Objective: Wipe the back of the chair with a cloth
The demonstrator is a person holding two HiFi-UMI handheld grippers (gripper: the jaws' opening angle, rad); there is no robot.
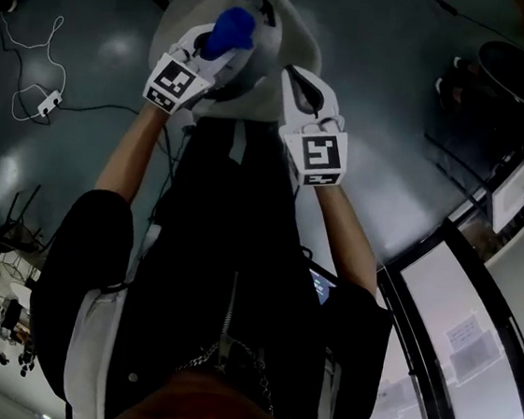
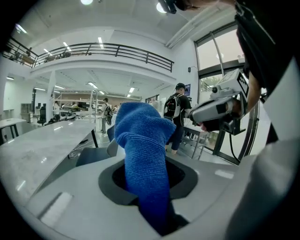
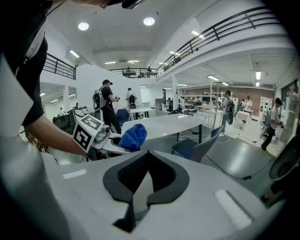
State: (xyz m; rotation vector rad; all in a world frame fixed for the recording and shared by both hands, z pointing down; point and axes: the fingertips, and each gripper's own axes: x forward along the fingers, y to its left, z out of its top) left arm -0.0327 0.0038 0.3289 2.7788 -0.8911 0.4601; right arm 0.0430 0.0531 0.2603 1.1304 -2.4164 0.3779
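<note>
Both of the person's bare forearms reach forward and up from short black sleeves, elbows bent, and the two grippers are held side by side, close together but apart. The left gripper (image 1: 214, 50) is clenched on a blue cloth (image 2: 143, 154). The cloth is a nubbly, looped microfibre, pinched at its lower end, and its free end bunches into a soft rounded lump above the jaw tips. The right gripper (image 1: 305, 91) sits slightly nearer the body. Its dark-lined jaws are pressed together with nothing between them. Both grippers have smooth pale grey plastic shells and carry a cube with black-and-white square markers. Ahead of and below them stands the chair (image 3: 207, 144), a curved grey moulded shell beside a long, glossy white table (image 3: 178, 123). The cloth is held up, clear of the chair.
</note>
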